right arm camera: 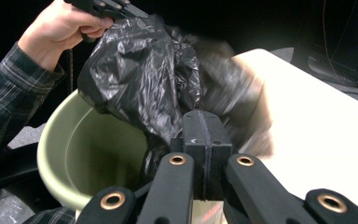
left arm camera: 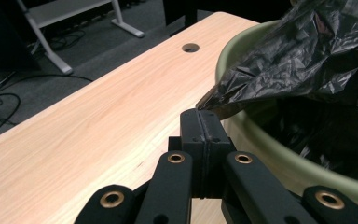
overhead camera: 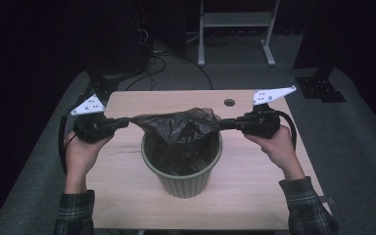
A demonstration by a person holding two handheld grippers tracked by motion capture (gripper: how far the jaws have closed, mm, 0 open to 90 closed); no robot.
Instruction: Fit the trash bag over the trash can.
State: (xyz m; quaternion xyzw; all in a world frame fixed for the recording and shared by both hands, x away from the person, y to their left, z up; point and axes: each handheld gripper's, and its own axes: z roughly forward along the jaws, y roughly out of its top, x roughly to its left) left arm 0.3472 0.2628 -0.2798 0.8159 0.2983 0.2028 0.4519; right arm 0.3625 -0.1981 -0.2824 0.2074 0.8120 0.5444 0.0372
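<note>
A black plastic bag [overhead camera: 181, 128] is stretched above a pale green bin [overhead camera: 182, 182] in the middle of the wooden table [overhead camera: 254, 196]. My left gripper [overhead camera: 127, 121] is shut on the bag's left edge, and my right gripper [overhead camera: 223, 124] is shut on its right edge. In the left gripper view the closed jaws pinch a corner of the bag [left arm camera: 279, 60] just beside the bin's rim [left arm camera: 261, 140]. The right gripper view has the bag [right arm camera: 140, 79] hanging over the bin [right arm camera: 88, 154], with the person's other hand [right arm camera: 60, 32] beyond it.
A round cable hole [overhead camera: 229, 103] sits near the table's far edge. Behind the table stand a white frame [overhead camera: 235, 22] and dark cables [overhead camera: 152, 63] on the grey floor. A black stand base [overhead camera: 320, 88] lies at the far right.
</note>
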